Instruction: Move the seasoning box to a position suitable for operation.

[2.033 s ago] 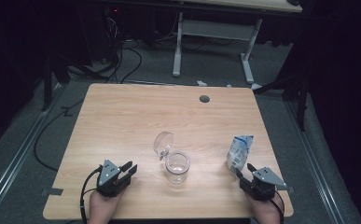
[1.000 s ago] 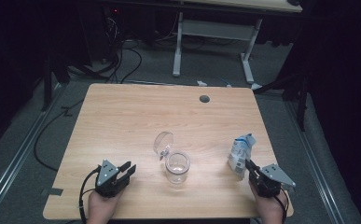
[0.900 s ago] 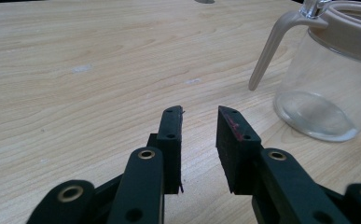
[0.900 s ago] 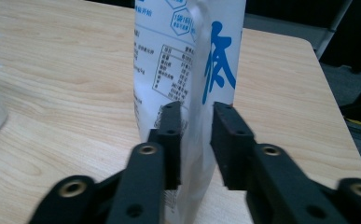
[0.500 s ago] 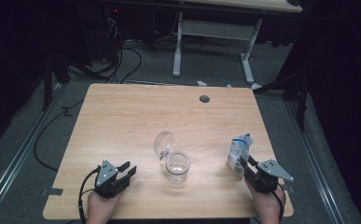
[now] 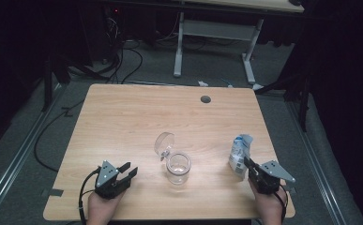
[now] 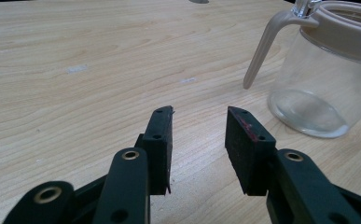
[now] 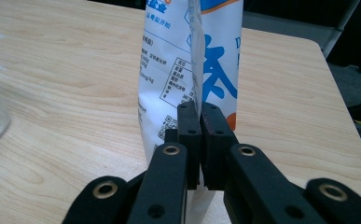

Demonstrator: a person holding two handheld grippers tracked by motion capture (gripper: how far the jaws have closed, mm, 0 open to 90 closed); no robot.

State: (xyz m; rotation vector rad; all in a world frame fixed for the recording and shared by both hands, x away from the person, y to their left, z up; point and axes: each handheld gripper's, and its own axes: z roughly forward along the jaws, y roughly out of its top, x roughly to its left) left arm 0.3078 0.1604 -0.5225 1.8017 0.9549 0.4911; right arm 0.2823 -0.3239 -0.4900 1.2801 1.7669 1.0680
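A clear glass jar (image 6: 177, 167) stands near the table's front middle, its hinged lid (image 6: 164, 143) swung open behind it. In the left gripper view the jar (image 7: 327, 79) shows at the right with a beige rim and clasp. My left gripper (image 6: 128, 170) rests left of the jar; its jaws have just been opening, and this gripper (image 7: 199, 114) is open over bare wood with nothing between the pads. A white and blue printed bag (image 6: 240, 152) stands upright at the right. My right gripper (image 8: 199, 109) has just closed and is shut on the vertical seam of the bag (image 8: 187, 56).
The wooden table (image 6: 123, 108) has a round cable hole (image 6: 205, 99) near its far edge. Bare wood lies between the jar and each gripper. Beyond the table are floor cables (image 6: 123, 65) and the legs of another desk (image 6: 179, 47).
The right gripper has edged left to the bag and its jaws have shut on the seam; the bag shifted slightly. The left hand stayed put, its jaws a little wider.
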